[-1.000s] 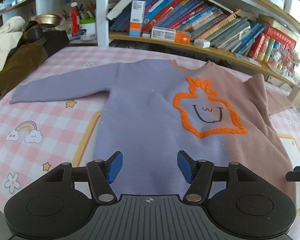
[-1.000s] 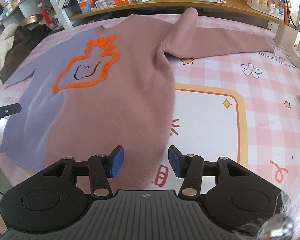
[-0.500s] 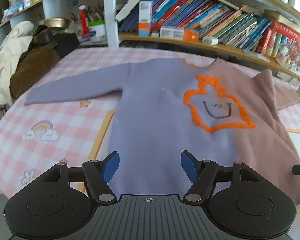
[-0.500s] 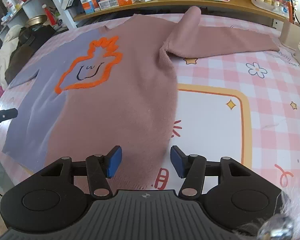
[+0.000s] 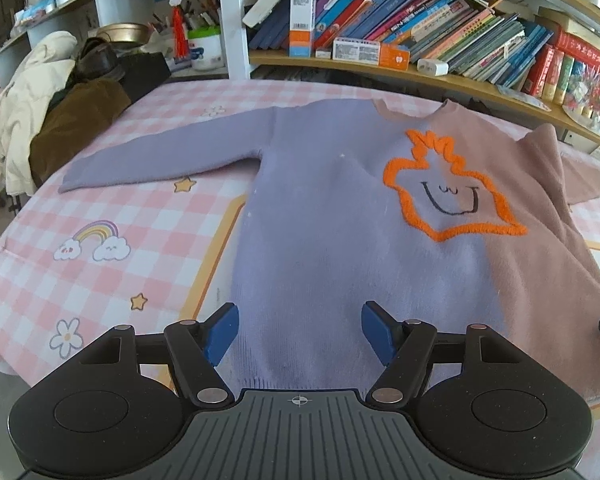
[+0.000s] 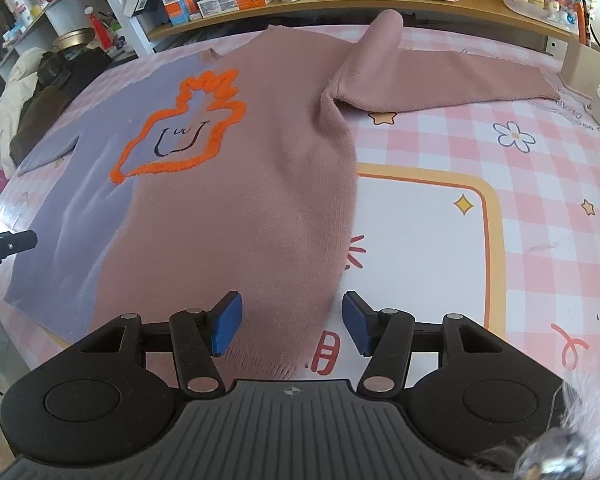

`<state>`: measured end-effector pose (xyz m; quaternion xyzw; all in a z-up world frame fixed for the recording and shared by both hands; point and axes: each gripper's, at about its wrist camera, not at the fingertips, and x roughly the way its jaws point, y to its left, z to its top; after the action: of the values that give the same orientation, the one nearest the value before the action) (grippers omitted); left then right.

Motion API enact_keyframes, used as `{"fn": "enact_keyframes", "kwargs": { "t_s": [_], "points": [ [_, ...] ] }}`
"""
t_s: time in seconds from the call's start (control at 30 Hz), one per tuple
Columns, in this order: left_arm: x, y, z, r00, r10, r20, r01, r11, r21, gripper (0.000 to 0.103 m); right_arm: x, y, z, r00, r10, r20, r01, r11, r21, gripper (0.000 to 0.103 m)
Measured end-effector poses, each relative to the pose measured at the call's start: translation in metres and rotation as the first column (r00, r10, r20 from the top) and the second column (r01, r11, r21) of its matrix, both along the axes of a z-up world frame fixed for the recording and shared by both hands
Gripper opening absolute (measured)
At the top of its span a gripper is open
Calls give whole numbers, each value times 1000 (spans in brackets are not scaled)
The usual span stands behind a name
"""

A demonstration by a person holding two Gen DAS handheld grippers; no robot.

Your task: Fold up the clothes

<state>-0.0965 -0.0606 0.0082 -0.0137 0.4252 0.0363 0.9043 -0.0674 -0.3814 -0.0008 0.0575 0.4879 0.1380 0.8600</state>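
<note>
While the sweater (image 5: 340, 220) is spread flat and face up on the pink-checked bench (image 5: 100, 240), no fold is seen to have been made; every fold is judged outstanding. At 9 o'clock the lilac sleeve (image 5: 160, 160) is shown only by the left view; at 2 o'clock the pink sleeve (image 6: 440, 76) is laid out fully only in the right view. The left tool (image 5: 298, 330) and right tool (image 6: 291, 326) are released, empty, above the hem.
</note>
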Motion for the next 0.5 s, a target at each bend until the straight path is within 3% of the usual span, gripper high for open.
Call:
{"fn": "enact_keyframes", "kwargs": {
  "t_s": [0.17,0.27,0.43,0.5],
  "points": [
    [-1,4,-7,1000,2,-17,-2,1000,-7,69,-1,3,0,1000,10,2,-10,1000,-12,54],
    [-1,9,-12,999,23,-28,-23,1000,-8,69,-1,8,0,1000,21,8,-21,999,-38,48],
    [0,24,-22,995,81,-53,-83,996,-24,69,-3,18,-1,996,87,26,-84,992,-98,21],
    [1,29,-26,994,93,-57,-95,995,-42,67,-2,18,-1,995,98,29,-95,992,-85,16]
  ]
}}
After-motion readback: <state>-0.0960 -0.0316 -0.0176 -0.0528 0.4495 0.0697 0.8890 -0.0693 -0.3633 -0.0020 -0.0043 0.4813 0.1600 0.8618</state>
